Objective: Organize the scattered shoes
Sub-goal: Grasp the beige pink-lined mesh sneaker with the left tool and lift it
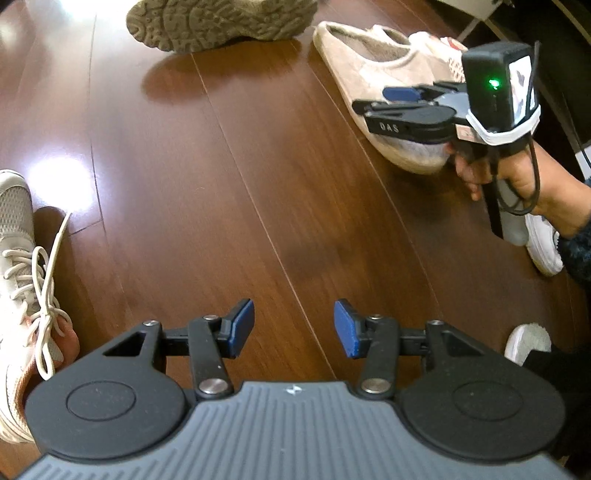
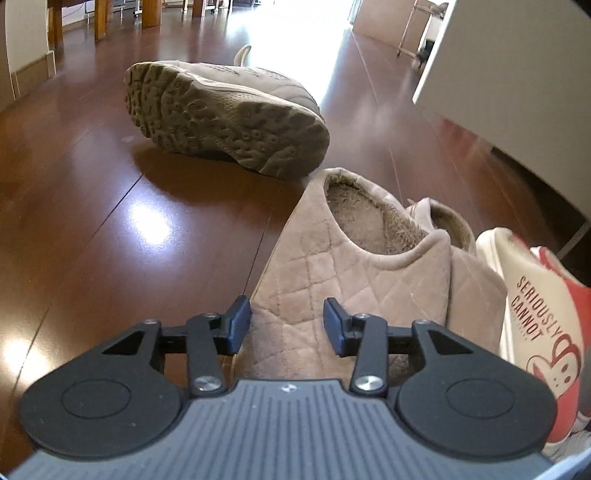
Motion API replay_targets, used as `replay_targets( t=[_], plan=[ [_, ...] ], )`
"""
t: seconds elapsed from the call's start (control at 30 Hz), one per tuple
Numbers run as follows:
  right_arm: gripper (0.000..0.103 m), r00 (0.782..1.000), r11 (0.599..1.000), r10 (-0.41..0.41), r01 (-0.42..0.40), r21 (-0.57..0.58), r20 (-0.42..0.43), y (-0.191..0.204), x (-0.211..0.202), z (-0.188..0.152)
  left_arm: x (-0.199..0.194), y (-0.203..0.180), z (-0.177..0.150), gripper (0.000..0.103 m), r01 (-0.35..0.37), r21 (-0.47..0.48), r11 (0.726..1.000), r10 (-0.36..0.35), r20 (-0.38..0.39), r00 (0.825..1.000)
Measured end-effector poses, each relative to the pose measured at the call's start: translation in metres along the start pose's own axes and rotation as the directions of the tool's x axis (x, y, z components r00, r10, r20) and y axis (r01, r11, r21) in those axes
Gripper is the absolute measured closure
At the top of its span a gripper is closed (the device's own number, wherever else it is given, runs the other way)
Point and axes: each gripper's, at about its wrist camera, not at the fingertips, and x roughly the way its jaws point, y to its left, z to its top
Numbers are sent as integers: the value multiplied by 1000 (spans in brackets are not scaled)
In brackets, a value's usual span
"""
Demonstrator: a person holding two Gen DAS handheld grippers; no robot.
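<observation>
A beige quilted slipper (image 2: 351, 251) lies on the wooden floor, with a second beige slipper (image 2: 454, 229) beside it. My right gripper (image 2: 287, 325) is open, its blue pads just above the near slipper's toe; it also shows in the left wrist view (image 1: 373, 101) over that slipper (image 1: 373, 70). A grey-brown sneaker (image 2: 229, 114) lies on its side beyond, sole toward me, also in the left wrist view (image 1: 221, 22). My left gripper (image 1: 294, 328) is open and empty above bare floor. A white laced sneaker (image 1: 22, 280) sits at far left.
A white and red printed shoe (image 2: 539, 314) lies right of the slippers. A white cabinet (image 2: 517, 74) stands at right. Table legs (image 2: 99, 18) stand at the far back. A white shoe (image 1: 543, 243) lies behind the right hand. Another white shoe tip (image 1: 528, 341) shows at lower right.
</observation>
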Motion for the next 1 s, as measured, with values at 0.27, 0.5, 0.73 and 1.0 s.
replay_targets(
  t=[0.27,0.5,0.73,1.0],
  plan=[
    [47,988,985,150,-152,78,28,-30,-33,37,-17,14,-4,50,-9,-64,998,13,58,998],
    [44,983,982,181,-179,64,-33,-16,-38,16,-23,15,-22,50,-38,-66,997,42,56,998],
    [30,972,976,216,-214,27,-91,10,-45,-7,-19,62,-62,49,-190,-343,920,218,47,975],
    [25,947,955,295,-298,-5,-131,43,-57,-8,-3,102,-80,48,-345,-573,743,501,135,855]
  ],
)
